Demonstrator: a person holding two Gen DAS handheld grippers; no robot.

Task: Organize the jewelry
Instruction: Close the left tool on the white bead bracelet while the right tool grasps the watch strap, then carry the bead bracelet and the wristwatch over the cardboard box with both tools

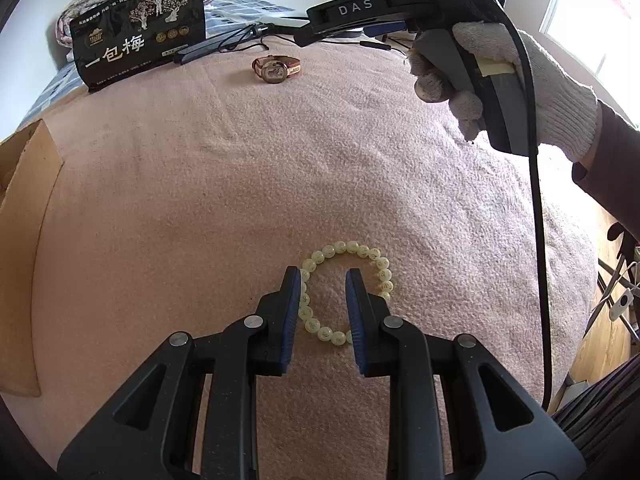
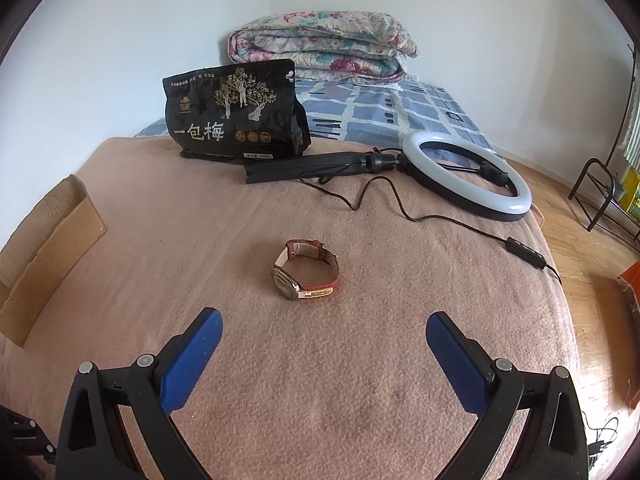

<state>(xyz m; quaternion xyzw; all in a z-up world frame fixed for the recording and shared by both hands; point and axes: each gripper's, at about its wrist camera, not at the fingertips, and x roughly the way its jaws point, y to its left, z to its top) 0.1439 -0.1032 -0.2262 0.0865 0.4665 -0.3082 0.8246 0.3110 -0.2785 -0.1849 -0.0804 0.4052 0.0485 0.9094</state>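
Leftmost, a cardboard flap (image 1: 24,240) is seen at the edge of the bed, which is covered by a pink blanket (image 1: 240,180). Behind it, a black snack bag (image 1: 140,28) printed with gold trees is stood upright near the far end of the blanket, with a folded floral quilt (image 2: 324,44) behind it by the wall. Toward the middle, a watch with a red strap (image 1: 277,69) is laid on the blanket, well apart from the bag and the cardboard. In the left wrist view, a bracelet of pale green beads (image 1: 347,295) is laid flat nearer the camera, and the left gripper (image 1: 323,280) is lowered onto it: its left finger is set on or just outside the ring's left beads and its right finger inside the loop, so that the left side of the ring lies between narrowly parted jaws; whether the pads press the beads cannot be told. In the right wrist view, the right gripper (image 2: 324,328) is held with its jaws spread wide and nothing between them, the watch lying on the blanket beyond its fingertips. Further right, a ring light (image 2: 466,174) on a folded black stand is laid on the blanket, its cable trailed toward the bed's right edge. At the far right of the left wrist view, a white-gloved hand (image 1: 516,80) is wrapped around the right gripper's handle.
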